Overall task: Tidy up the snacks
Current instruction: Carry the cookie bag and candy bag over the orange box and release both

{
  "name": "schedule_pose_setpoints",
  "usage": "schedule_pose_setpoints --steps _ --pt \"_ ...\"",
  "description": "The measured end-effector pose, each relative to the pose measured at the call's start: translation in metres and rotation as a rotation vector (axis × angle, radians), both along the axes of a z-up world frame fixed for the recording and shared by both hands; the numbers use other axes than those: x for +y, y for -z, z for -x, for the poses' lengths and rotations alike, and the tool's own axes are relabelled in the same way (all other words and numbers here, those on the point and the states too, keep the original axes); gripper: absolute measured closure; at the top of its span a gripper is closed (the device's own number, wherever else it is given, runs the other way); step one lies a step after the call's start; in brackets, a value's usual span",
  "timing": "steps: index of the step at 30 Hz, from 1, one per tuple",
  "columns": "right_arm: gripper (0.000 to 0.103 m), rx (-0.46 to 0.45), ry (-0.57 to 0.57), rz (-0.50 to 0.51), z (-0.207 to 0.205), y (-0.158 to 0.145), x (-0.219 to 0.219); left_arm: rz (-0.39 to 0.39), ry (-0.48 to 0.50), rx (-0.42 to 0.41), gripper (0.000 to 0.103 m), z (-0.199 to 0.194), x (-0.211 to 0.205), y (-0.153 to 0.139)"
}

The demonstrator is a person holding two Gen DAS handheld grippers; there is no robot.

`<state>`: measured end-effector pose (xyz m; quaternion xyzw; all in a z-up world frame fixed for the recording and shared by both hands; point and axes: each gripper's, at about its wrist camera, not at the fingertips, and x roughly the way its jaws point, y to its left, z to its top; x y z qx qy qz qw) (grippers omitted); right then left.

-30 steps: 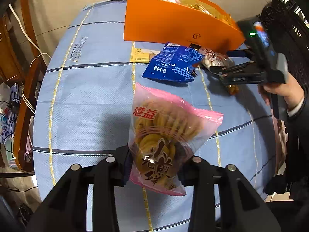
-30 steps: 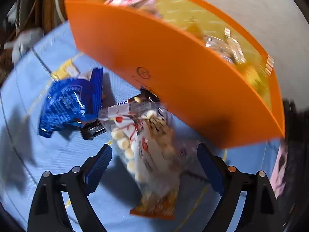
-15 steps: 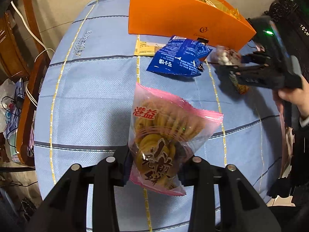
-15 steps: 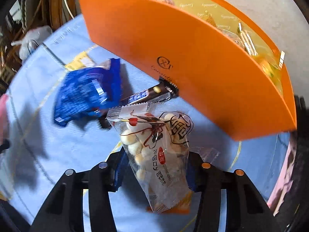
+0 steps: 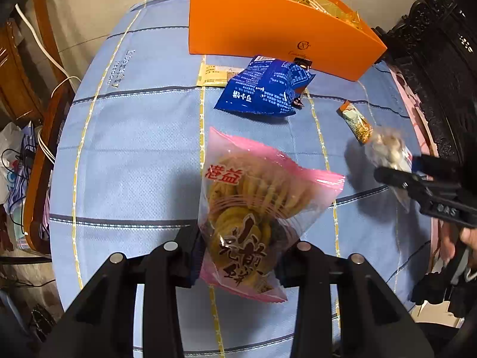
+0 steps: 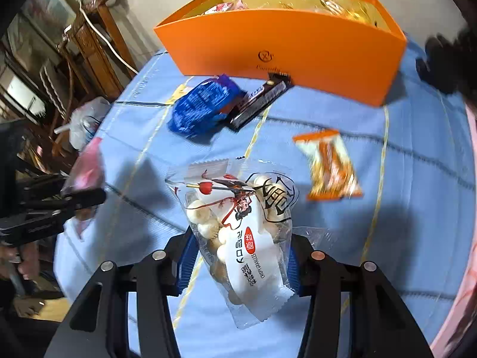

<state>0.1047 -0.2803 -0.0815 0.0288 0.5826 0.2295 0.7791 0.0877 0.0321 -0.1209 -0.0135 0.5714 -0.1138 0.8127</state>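
Observation:
My left gripper (image 5: 240,256) is shut on a pink bag of round biscuits (image 5: 253,205), held above the blue tablecloth. My right gripper (image 6: 238,259) is shut on a clear bag of white crispy balls (image 6: 241,226), lifted off the cloth; in the left wrist view that bag (image 5: 387,149) shows blurred at the right. An orange box (image 5: 277,32) with several snacks inside stands at the far side of the table. In front of it lie a blue packet (image 5: 265,89), a dark chocolate bar (image 6: 259,101), a yellow packet (image 5: 213,74) and an orange-white packet (image 6: 331,167).
The round table (image 5: 125,137) wears a blue cloth with yellow and dark stripes. Wooden chairs (image 5: 41,95) and cables stand to the left, dark carved furniture (image 5: 432,59) to the right. A white plastic bag (image 6: 86,122) sits off the table's left edge.
My right gripper closed on the bag of white balls, lifted it and drew it back from the orange box, uncovering the orange-white packet. The left gripper has kept still with the biscuit bag.

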Motion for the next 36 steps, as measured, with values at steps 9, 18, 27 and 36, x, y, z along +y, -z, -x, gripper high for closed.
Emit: schedule_pose_setpoints --steps 9,18,27,36 --pt "0.052 -0.019 0.148 -0.177 -0.003 -0.031 -0.020 -0.013 0.026 -0.054 0.067 -0.005 -0.005 -0.024" --pt "0.052 -0.116 0.160 -0.184 -0.036 -0.058 -0.016 -0.011 0.057 -0.142 0.067 -0.041 -0.022 -0.065" --pt "0.052 -0.249 0.186 -0.205 -0.101 -0.108 -0.013 -0.007 0.055 -0.244 0.067 -0.111 -0.041 -0.118" --pt "0.042 -0.312 0.307 -0.132 -0.205 -0.123 -0.014 0.058 -0.050 -0.210 0.032 -0.225 -0.058 -0.143"
